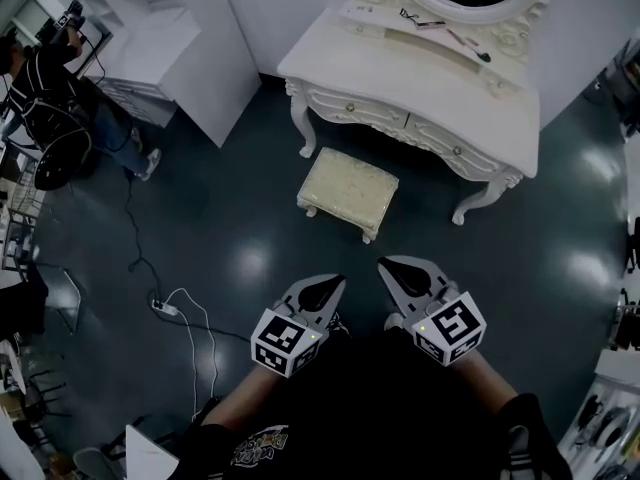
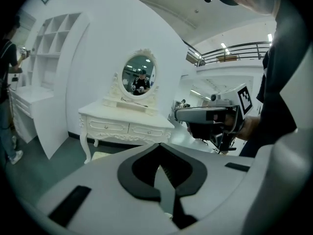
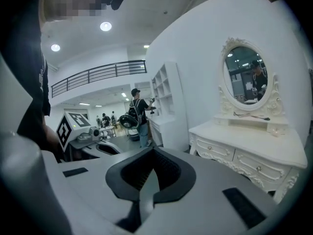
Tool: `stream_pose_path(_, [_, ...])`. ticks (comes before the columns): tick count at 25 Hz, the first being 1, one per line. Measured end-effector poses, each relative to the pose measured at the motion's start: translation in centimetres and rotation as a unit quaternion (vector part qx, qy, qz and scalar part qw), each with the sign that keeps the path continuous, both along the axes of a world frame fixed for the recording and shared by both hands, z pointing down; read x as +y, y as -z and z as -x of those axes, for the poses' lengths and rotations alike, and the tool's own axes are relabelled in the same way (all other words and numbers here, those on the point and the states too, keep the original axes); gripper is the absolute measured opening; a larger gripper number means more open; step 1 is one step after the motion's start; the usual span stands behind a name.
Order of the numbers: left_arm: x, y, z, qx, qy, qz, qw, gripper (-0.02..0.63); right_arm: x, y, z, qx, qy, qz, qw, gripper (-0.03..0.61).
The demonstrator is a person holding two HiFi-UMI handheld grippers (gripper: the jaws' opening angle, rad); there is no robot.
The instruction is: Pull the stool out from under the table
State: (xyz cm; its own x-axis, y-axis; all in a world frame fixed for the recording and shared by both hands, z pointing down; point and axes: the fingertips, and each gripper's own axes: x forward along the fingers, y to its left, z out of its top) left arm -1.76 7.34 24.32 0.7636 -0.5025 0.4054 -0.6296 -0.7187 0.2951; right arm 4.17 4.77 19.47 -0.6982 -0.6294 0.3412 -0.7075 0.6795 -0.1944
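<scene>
A small rectangular stool — cream, with a patterned cushioned top and short carved legs — is seen upright on the dark floor; it is set just in front of the dressing table, clear of the tabletop, nearer the left-hand front leg in the head view; the table is white and ornate — two drawers, curved legs.

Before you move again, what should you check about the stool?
1. Stool out from under table: ok, it stands in front of it.
2. Stool upright: ok.
3. Left gripper empty: ok, shut on nothing.
4. Right gripper empty: ok, shut on nothing.
5. Cable away from stool: ok, it lies off to the left.
</scene>
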Motion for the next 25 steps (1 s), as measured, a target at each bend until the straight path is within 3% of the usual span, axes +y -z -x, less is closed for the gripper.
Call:
stream_pose_path(4, [1.5,0.5,-3.5,0.008,0.015,0.011,0.9998,0.008,1.8,-0.2,-3.1,-0.016,0.015,0.017,1.000,0.029])
stream_pose_path(16, [4.8,0.8,-11.7,-0.017,0.024,0.001,0.9996,0.008,6.3,-2.0,-9.4,-0.031,0.058,0.039,0.997,0.028])
stream_pose_path(25, [6.3,1.4,-14.8,-0.015,0.032,-0.004,0.9994,0.008,8.2,-1.6,-12.1,-0.041,0.071,0.040,0.996,0.029])
